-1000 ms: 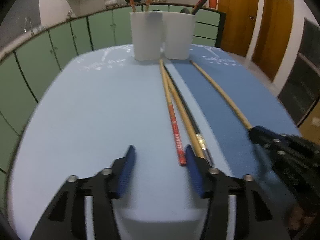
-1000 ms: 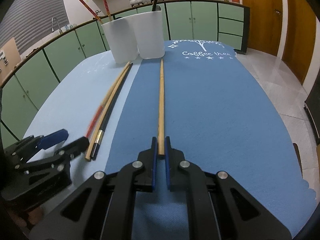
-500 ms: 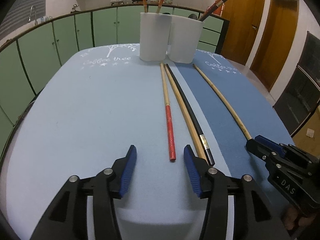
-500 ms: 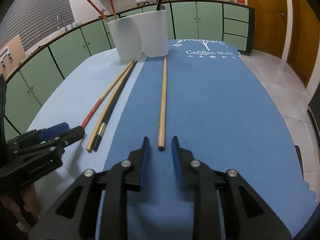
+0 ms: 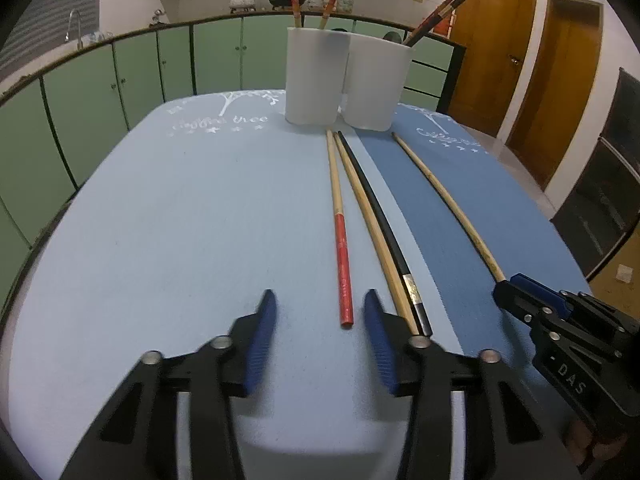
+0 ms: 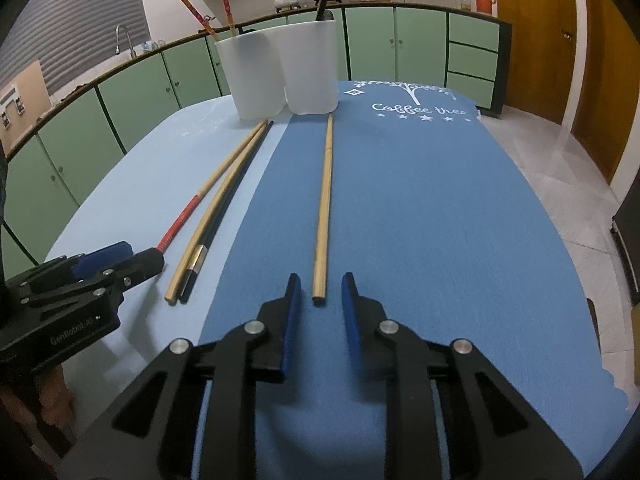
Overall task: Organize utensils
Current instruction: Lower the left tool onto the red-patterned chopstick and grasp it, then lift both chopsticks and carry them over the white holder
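While both grippers hover with fingers apart and empty, left gripper (image 5: 318, 320) straddles the red-tipped chopstick (image 5: 343, 272) and right gripper (image 6: 318, 300) the plain bamboo chopstick (image 6: 323, 216), both flat on the desk (image 5: 160, 220). Risk: thin sticks may roll or skid when pinched, and the left closing could snag the neighbouring bamboo-and-black pair (image 5: 394, 264).

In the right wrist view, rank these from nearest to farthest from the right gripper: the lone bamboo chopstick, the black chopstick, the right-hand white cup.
1. Lone bamboo chopstick: on the dark blue mat, its near end just ahead of the open right gripper.
2. Black chopstick: to the left, on the lighter mat.
3. Right-hand white cup: at the table's far end.
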`<state>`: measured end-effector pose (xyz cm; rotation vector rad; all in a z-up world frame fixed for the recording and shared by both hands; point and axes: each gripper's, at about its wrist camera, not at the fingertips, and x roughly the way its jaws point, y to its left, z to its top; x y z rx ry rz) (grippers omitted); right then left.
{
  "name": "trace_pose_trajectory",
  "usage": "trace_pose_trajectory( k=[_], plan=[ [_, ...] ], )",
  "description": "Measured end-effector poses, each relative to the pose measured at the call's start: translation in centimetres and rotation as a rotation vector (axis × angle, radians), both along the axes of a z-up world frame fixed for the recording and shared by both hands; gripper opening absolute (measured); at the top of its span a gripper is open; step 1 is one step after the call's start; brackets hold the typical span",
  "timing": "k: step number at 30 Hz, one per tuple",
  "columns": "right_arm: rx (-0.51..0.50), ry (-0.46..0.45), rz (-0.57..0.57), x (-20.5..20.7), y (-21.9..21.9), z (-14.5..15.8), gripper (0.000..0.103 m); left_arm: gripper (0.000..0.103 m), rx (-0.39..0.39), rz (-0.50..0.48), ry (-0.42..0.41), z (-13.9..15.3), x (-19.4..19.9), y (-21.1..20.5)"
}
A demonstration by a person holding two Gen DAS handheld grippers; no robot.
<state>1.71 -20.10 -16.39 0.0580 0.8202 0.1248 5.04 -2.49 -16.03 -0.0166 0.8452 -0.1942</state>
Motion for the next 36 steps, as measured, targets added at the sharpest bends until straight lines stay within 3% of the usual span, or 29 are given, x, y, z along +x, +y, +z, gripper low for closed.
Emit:
trace_pose_trajectory(
  k=[5, 12, 20, 36],
  plan=[
    [0.007, 0.009, -0.011, 0.5, -0.1, 0.0, 0.007, 0.007, -0.01, 0.004, 0.01, -0.1, 0.4, -0.5],
    [0.031, 0.018, -0.016, 0.5, -0.7, 1.0, 0.006, 0.006, -0.021, 0.009, 0.013, 1.1, 0.2, -0.2],
    [0.033, -0.028, -0.001, 0.2, -1.6, 4.6, 0.006, 0.006, -0.016, -0.015, -0.016, 4.7, -0.1, 0.3],
    [0.085, -0.196, 0.01, 0.6, -3.2, 13.3, 0.006, 0.006, -0.046, -0.027, -0.185, 13.4, 0.0, 1.8]
  ],
)
